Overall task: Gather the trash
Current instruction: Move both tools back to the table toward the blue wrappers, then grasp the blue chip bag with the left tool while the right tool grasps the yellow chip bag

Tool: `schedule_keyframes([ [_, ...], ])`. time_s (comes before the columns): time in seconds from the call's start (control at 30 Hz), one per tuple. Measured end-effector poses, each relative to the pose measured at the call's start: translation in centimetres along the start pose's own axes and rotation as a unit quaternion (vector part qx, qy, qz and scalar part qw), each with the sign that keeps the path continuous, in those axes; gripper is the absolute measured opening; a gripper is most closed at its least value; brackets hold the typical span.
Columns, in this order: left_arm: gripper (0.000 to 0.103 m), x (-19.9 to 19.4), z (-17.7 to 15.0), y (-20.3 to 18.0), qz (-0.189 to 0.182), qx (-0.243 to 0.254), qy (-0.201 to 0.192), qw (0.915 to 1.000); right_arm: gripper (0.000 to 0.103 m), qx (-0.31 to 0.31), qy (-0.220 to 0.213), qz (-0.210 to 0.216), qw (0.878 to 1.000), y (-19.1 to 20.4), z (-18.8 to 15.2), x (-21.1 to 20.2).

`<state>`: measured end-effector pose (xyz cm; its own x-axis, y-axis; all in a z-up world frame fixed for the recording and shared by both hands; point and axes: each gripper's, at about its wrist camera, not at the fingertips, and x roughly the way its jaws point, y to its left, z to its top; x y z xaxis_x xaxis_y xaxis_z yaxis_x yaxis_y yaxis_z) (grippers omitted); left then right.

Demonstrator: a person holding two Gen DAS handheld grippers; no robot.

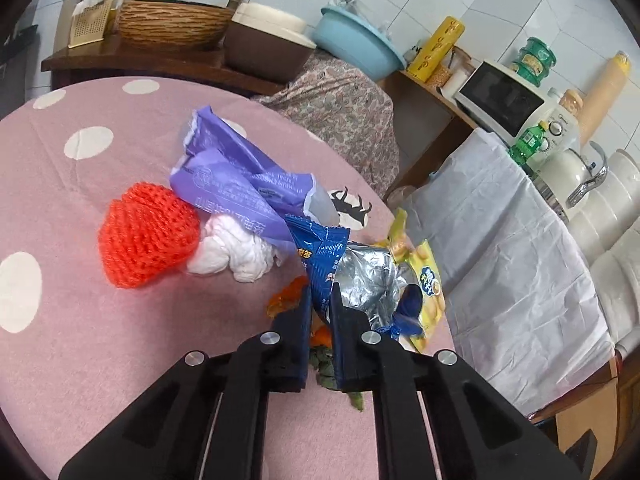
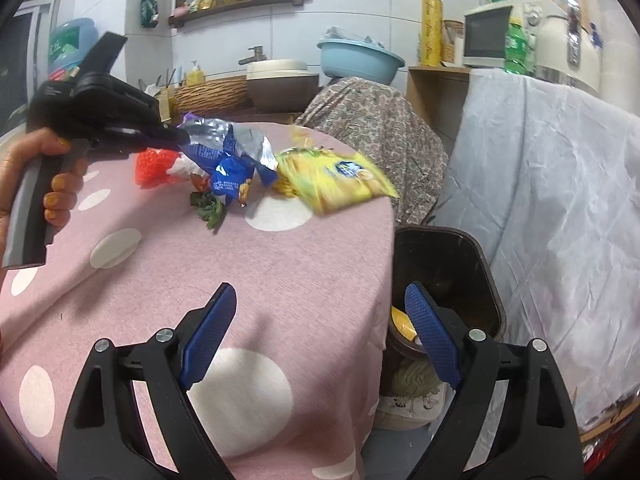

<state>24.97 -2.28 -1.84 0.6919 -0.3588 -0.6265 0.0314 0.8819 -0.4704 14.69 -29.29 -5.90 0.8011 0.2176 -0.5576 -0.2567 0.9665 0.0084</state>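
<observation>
My left gripper is shut on a blue and silver snack wrapper, held above the pink dotted table; the same gripper and wrapper show in the right wrist view. Trash lies around it: a purple wrapper, an orange net ball, a white tissue wad, a yellow snack bag, green leaf scraps. My right gripper is open and empty at the table's right edge, beside a dark trash bin.
A grey-white cloth covers a counter right of the bin. A floral-covered object stands behind the table. A sink counter with a wicker basket and blue basin lies beyond.
</observation>
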Motion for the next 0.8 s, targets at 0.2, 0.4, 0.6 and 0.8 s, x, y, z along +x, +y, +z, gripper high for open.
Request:
schedule_keyframes([
  [0.2, 0.009, -3.7, -0.1, 0.5, -0.013, -0.004, -0.037, 0.9992, 0.086, -0.050, 0.004, 0.002, 0.999, 1.1, 1.8, 1.9],
  [0.4, 0.009, -7.3, -0.7, 0.6, 0.005, 0.017, -0.085, 0.9962, 0.080, -0.110, 0.035, -0.016, 0.993, 2.2, 3.8, 6.5],
  [0.6, 0.009, -8.6, -1.3, 1.8, 0.008, 0.008, -0.087, 0.9961, 0.071, -0.158, 0.059, -0.040, 0.985, 3.4, 5.4, 10.3],
  [0.8, 0.009, -8.7, -1.7, 2.3, 0.009, 0.015, -0.077, 0.9969, 0.052, -0.163, 0.085, -0.043, 0.982, 3.0, 6.9, 12.4],
])
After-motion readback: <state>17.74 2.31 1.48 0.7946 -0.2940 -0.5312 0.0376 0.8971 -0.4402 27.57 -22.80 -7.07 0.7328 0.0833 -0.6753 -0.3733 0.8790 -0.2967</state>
